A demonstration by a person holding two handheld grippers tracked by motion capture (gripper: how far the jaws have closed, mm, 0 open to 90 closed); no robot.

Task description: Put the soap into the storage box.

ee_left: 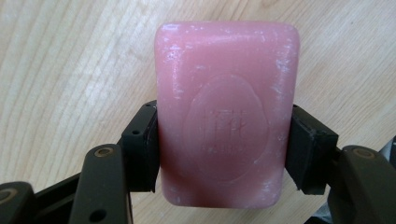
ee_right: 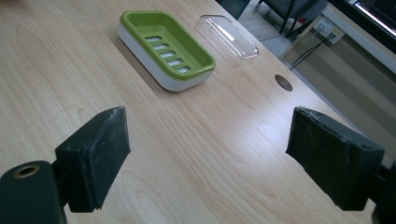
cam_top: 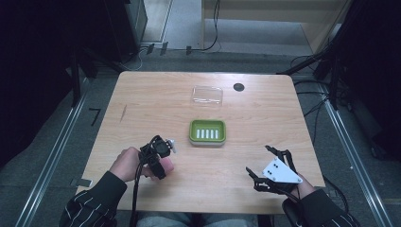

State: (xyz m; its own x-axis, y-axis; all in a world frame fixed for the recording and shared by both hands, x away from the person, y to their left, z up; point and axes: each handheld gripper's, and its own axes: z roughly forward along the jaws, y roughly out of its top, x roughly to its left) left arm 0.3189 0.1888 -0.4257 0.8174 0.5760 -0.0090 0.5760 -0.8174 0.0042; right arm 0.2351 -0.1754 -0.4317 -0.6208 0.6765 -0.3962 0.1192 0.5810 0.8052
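A pink bar of soap (ee_left: 226,112) with a stamped oval sits between the pads of my left gripper (ee_left: 224,149), which is shut on its long sides just over the wooden table. From above, that left gripper (cam_top: 161,158) is at the front left with the pink soap (cam_top: 166,165) peeking out under it. A green soap dish (cam_top: 207,132) with a slotted bottom stands at the table's middle, empty; it is also ahead and to the left in the right gripper view, green soap dish (ee_right: 166,46). My right gripper (cam_top: 257,163) rests at the front right, jaws wide open, holding nothing (ee_right: 208,154).
A clear plastic lid (cam_top: 207,95) lies beyond the dish, the same lid (ee_right: 227,36) to the dish's right in the right gripper view. A round cable hole (cam_top: 239,87) is near the far edge. Bare wood lies between the two grippers.
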